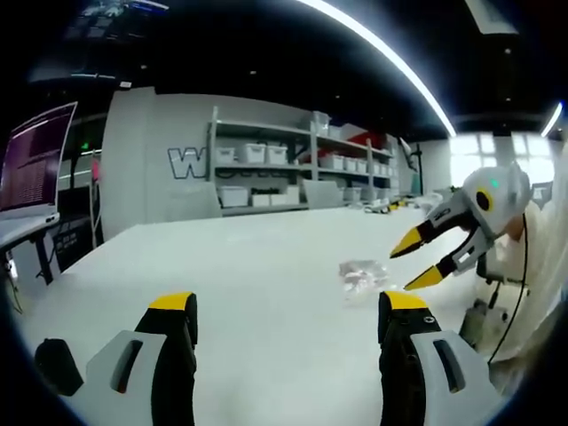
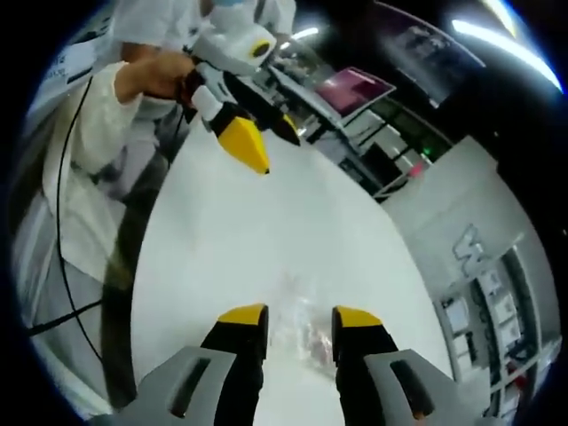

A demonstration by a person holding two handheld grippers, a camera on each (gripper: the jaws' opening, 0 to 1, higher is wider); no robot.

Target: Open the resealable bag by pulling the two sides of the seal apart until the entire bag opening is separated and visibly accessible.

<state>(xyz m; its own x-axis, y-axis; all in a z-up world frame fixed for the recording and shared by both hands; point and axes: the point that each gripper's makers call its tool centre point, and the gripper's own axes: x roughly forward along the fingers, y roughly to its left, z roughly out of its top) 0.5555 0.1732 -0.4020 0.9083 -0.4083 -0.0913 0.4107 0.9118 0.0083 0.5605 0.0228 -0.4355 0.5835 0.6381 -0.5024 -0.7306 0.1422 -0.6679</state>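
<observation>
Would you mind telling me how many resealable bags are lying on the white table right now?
1. The single clear resealable bag lies flat on the white table, just ahead of the right gripper and below its open jaws; nothing suggests another bag, though table edges are cut off.

The bag (image 1: 362, 273) lies on the table (image 1: 257, 293), near the edge beside the person (image 2: 133, 98); shelves (image 1: 302, 169) stand behind the far edge.
</observation>
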